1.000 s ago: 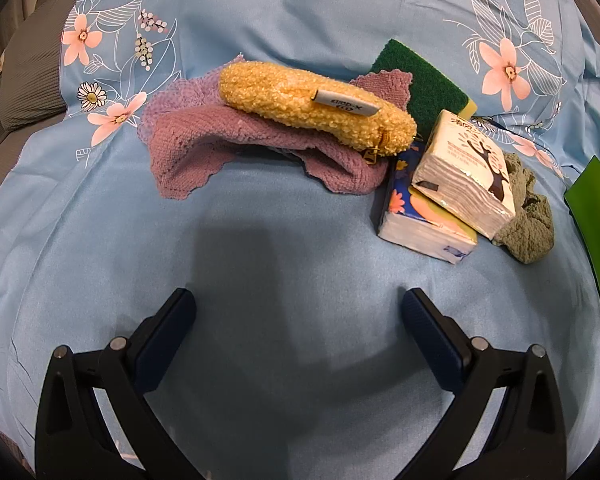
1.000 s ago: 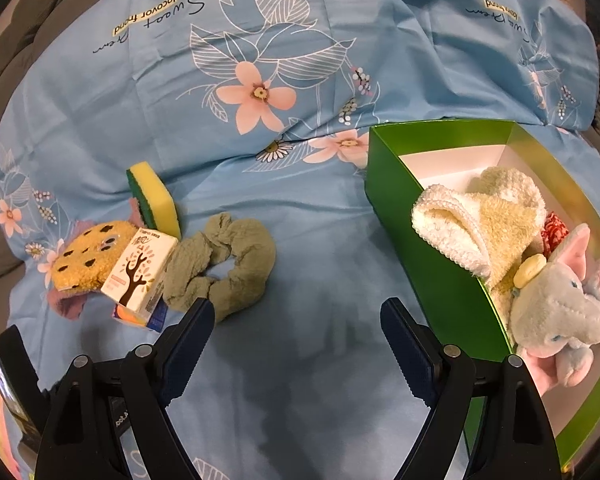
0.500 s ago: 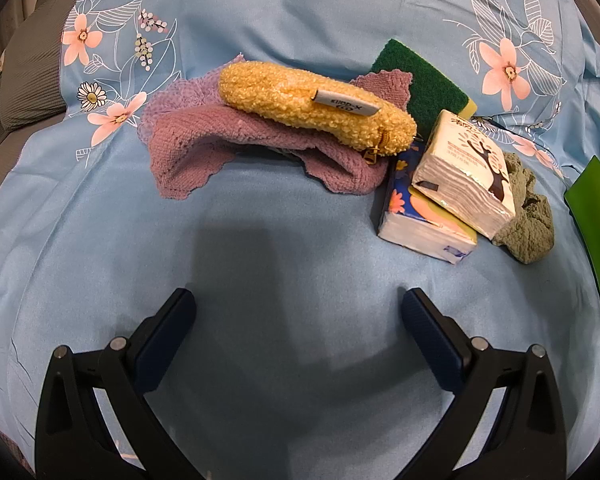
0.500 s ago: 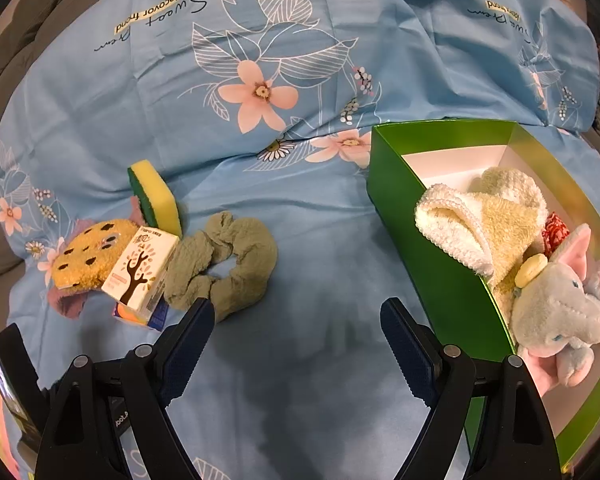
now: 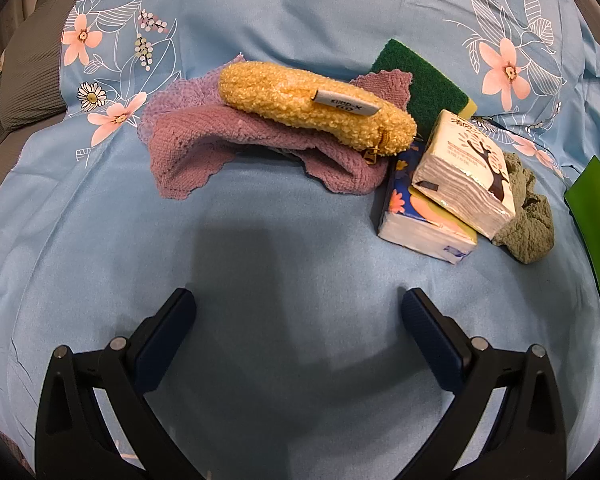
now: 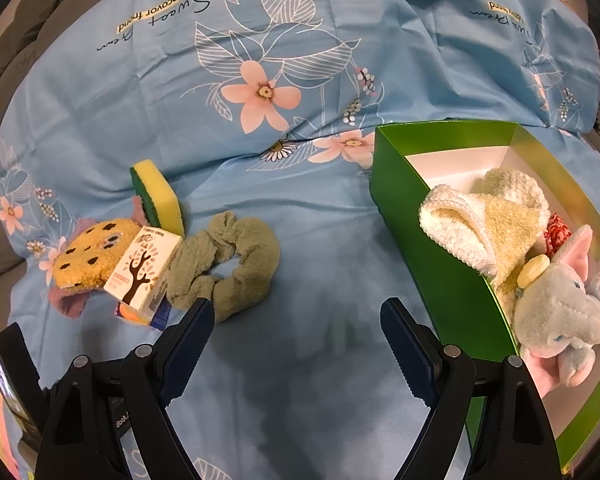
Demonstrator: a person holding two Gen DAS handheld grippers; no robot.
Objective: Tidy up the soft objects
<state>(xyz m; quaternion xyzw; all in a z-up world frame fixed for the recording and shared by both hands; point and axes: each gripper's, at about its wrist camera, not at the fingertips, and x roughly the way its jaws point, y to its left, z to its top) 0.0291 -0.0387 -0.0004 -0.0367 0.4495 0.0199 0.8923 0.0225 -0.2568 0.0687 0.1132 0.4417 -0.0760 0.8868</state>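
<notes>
The left gripper (image 5: 298,306) is held low over a light-blue floral bedsheet (image 5: 284,12), its jaws spread wide with nothing between them. Ahead of it, a fuzzy yellow zippered pouch (image 5: 312,106) lies on top of a crumpled mauve knitted cloth (image 5: 204,140). Behind the pouch's right end a green-and-yellow scrubbing sponge (image 5: 424,84) is propped up. Just to the right, a white tissue pack printed with a brown tree (image 5: 466,168) leans on a blue floral tissue pack (image 5: 416,220), and an olive-green fabric scrunchie (image 5: 530,224) touches the white pack's far side.

The right gripper (image 6: 296,320) is likewise seen with jaws wide apart and empty, above bare sheet between the scrunchie and a green cardboard box with a white interior (image 6: 432,248). Inside the box are held a folded cream-and-white towel (image 6: 484,224), a grey plush elephant with pink ears (image 6: 564,312) and a small red patterned item (image 6: 556,230), possibly cloth, mostly hidden.
</notes>
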